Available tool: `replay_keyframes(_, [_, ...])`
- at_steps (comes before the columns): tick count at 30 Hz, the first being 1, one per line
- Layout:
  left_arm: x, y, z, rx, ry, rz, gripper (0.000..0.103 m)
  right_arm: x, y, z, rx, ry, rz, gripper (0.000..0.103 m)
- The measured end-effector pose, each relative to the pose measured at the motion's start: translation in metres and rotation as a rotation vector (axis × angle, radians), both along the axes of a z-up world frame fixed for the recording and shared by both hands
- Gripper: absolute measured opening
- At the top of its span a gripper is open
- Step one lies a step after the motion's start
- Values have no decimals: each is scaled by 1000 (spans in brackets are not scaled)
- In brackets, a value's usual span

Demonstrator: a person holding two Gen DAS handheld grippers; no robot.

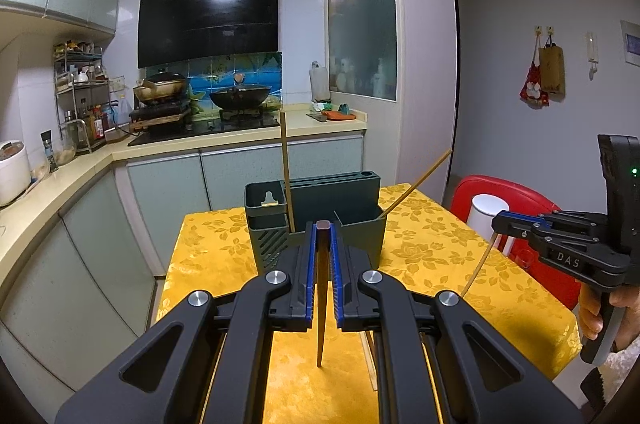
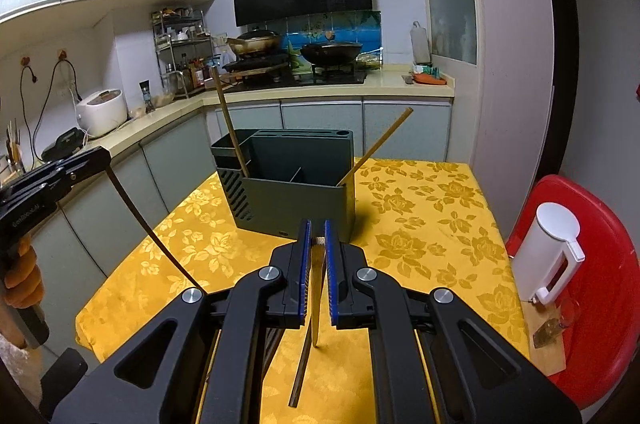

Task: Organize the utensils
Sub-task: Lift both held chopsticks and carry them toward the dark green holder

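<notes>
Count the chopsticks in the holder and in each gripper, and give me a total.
In the holder: 2, the upright chopstick and the leaning chopstick
In the left gripper: 1, the dark chopstick
In the right gripper: 1, the pale chopstick
Total: 4

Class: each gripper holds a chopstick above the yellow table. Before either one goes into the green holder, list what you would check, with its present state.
1. Left gripper shut on the dark chopstick: ok.
2. Right gripper shut on the light chopstick: ok.
3. Green holder upright on the table: ok.
4. Front compartments open on top: ok; two chopsticks already lean inside.
5. Grippers apart from each other: ok.
6. Chopstick on the table under the right gripper: not ok, left to collect.
</notes>
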State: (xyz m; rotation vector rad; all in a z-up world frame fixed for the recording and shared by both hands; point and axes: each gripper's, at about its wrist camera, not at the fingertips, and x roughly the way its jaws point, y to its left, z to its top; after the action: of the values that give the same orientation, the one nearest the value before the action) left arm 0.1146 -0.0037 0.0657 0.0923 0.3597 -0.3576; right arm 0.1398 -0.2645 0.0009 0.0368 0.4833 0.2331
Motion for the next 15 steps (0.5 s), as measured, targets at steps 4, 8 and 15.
replay_keyframes(4, [3,0,1,0,4,2,6,5,2,0,-5,3,3,8])
replay_keyframes(8, [9,0,3,0,15,3,6,9,6,2,-22,8,5,8])
replay_keyframes(15, [20,0,13,-8,19,0,6,18,2,13,17,15,5,8])
